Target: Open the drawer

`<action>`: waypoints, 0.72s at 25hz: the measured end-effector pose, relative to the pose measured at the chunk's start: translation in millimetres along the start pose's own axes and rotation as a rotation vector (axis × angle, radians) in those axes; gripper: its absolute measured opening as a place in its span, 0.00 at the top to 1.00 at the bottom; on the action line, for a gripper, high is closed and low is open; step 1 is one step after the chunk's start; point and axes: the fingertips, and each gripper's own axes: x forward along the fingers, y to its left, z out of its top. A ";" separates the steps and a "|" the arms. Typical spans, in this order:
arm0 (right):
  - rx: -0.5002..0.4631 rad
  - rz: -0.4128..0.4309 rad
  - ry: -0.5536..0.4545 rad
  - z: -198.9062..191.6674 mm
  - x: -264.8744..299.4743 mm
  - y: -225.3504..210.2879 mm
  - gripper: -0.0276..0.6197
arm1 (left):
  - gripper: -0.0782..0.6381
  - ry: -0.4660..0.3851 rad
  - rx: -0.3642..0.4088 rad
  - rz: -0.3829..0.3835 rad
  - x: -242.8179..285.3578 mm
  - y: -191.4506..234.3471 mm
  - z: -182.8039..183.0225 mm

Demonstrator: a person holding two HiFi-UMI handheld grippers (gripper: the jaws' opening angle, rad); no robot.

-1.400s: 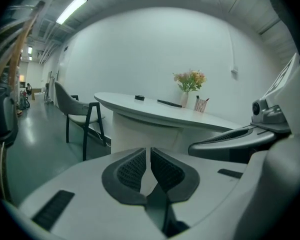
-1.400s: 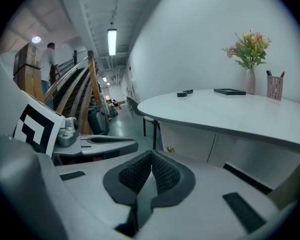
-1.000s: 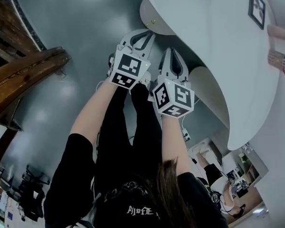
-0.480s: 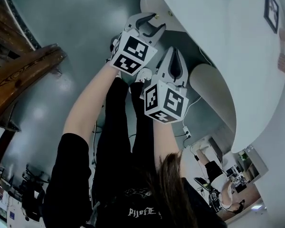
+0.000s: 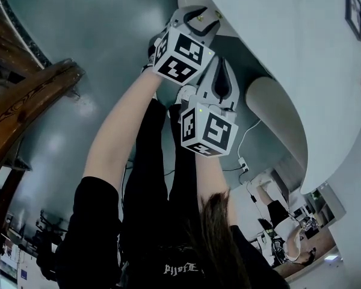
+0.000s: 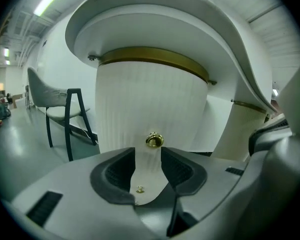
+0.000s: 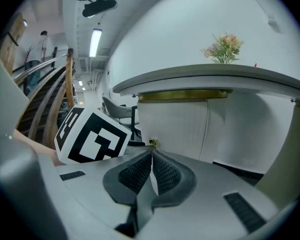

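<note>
Your left gripper point(image 6: 148, 156) has just been spreading its jaws with nothing between them. The brass knob point(image 6: 154, 140) of the drawer point(image 6: 150, 99) sits just beyond their tips. Your right gripper point(image 7: 151, 160) hangs alongside, jaws pressed together (empty).

1. A gold knob point(image 6: 154, 140) on a white ribbed drawer front point(image 6: 140, 99) is seen ahead of the left gripper point(image 6: 148, 159).
2. Its pads point(image 6: 117, 171) are coloured dark grey.
3. Its cube point(image 5: 183, 56) is patterned black-and-white.

Black short-sleeved shirt point(image 5: 96, 221), white print point(image 5: 182, 269); grey tongs point(image 5: 200, 21) point(image 5: 220, 65), black-white marker cubes point(image 5: 183, 56) point(image 5: 209, 130).
</note>
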 end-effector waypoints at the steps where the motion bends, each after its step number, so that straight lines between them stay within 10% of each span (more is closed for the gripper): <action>1: -0.004 -0.003 0.005 -1.9 0.9 -3.3 0.91 | 0.67 0.003 0.005 0.000 3.4 0.5 -0.4; 18: -0.093 0.019 0.032 -15.4 5.3 1.3 0.92 | 0.67 0.001 0.037 0.028 23.6 0.5 3.3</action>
